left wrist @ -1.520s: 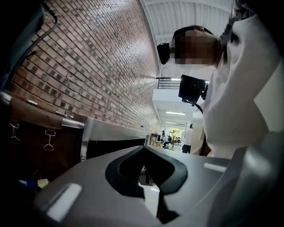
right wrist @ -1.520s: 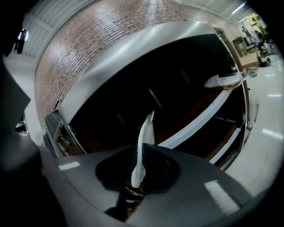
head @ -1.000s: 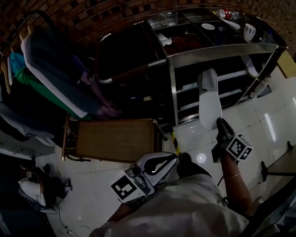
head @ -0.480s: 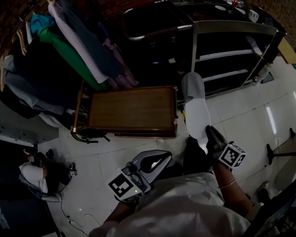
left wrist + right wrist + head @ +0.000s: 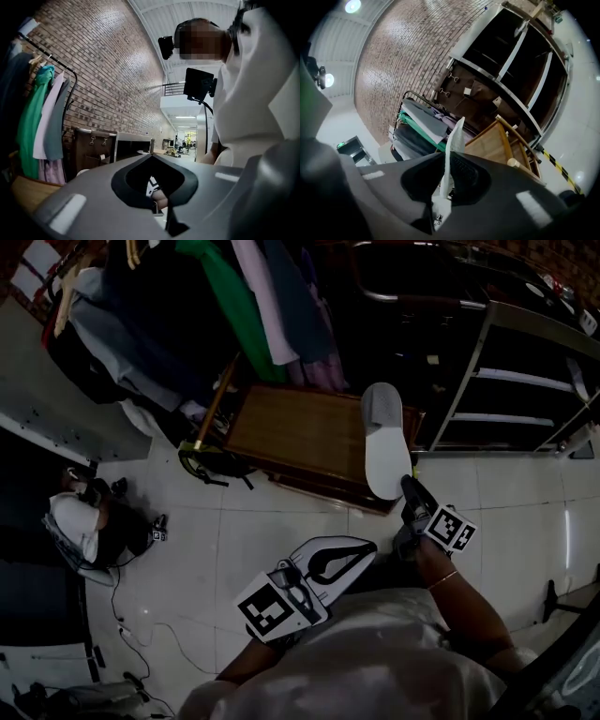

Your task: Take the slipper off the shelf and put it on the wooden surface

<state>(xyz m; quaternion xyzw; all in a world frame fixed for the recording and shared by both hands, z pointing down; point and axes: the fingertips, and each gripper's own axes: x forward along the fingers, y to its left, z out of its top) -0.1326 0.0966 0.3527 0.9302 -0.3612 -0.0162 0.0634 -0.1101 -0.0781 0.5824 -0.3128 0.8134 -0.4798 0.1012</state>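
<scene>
The white slipper (image 5: 384, 442) hangs sole-up over the right end of the wooden surface (image 5: 300, 432), toe end pointing away from me. My right gripper (image 5: 410, 488) is shut on its near heel edge. In the right gripper view the slipper (image 5: 453, 140) stands edge-on between the closed jaws of the right gripper (image 5: 449, 157), with the wooden surface (image 5: 492, 140) beyond it. My left gripper (image 5: 361, 549) stays low by my body, shut and with nothing in it; its own view shows the left gripper (image 5: 151, 157) pointed at a brick wall.
The metal shelf (image 5: 525, 324) stands to the right of the wooden surface. Clothes (image 5: 234, 296) hang on a rack above it. A bag (image 5: 75, 521) and cables (image 5: 122, 615) lie on the white tiled floor at the left. Yellow-black tape (image 5: 555, 161) marks the floor.
The right gripper has carried the slipper leftward from in front of the shelf to above the wooden surface's right end. The head view has swung left with it. The left gripper stays put.
</scene>
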